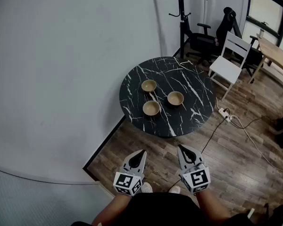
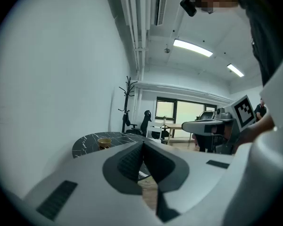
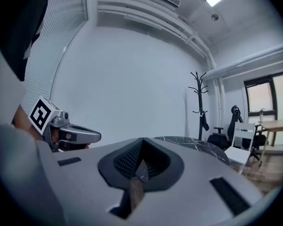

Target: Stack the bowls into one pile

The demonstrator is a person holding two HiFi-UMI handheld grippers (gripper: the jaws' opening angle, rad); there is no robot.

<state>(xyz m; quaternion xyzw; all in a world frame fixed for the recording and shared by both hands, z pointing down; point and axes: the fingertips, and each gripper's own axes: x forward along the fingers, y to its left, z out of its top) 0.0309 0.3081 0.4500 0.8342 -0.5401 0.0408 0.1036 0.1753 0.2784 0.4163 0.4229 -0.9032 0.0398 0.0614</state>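
Three tan bowls stand apart on the round black marble table [image 1: 188, 79]: one at the back left [image 1: 149, 85], one at the right [image 1: 175, 98] and one nearest me [image 1: 151, 108]. Both grippers hang well short of the table, over the wooden floor. My left gripper [image 1: 140, 153] is shut, with nothing between its jaws. My right gripper [image 1: 183, 149] is shut and empty too. In the left gripper view one bowl [image 2: 104, 142] shows on the table far ahead of the left gripper [image 2: 142, 144]. The right gripper view shows the closed right gripper [image 3: 142, 144] and the table's edge [image 3: 188, 142].
A white chair [image 1: 230, 60] stands right of the table, with a black office chair [image 1: 212, 36] and a coat stand [image 1: 181, 13] behind. A power strip and cable [image 1: 225, 114] lie on the floor by the table. A white wall runs along the left.
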